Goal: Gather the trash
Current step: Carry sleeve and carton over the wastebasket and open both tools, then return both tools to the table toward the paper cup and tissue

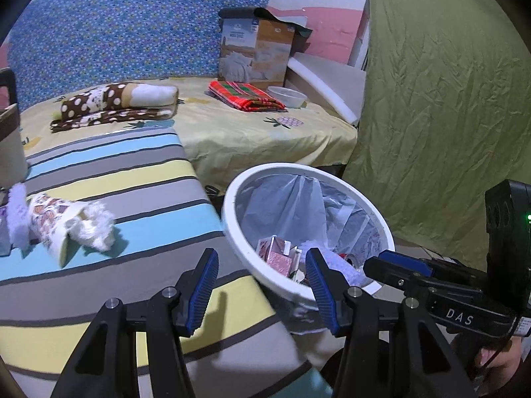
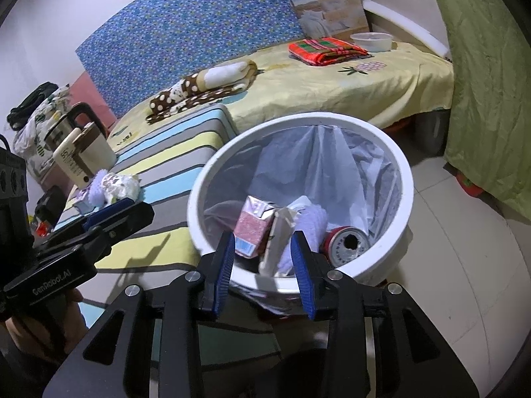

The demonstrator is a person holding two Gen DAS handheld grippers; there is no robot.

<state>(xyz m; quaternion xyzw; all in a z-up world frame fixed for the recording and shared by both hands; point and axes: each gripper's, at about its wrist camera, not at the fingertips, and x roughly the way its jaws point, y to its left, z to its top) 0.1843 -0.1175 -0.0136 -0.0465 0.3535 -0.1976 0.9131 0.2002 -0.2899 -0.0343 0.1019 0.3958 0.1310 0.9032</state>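
Both tools are wide apart and hold nothing. The right tool (image 2: 262, 258) hangs over the near rim of the white bin (image 2: 381, 126); a pink carton (image 2: 252, 229) and a red can (image 2: 346, 240) lie inside. More trash, a crumpled paper cup (image 1: 56, 222), sits far left on the striped tabletop (image 1: 132, 179). The left tool (image 1: 262, 282) should probably go there, low and slow, away from the bin's rim. There is open room between them.

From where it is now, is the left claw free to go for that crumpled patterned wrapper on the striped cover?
Probably yes. The left claw is open and empty, and only bare striped cover lies between it and the crumpled wrapper. The bin stands off to its right.
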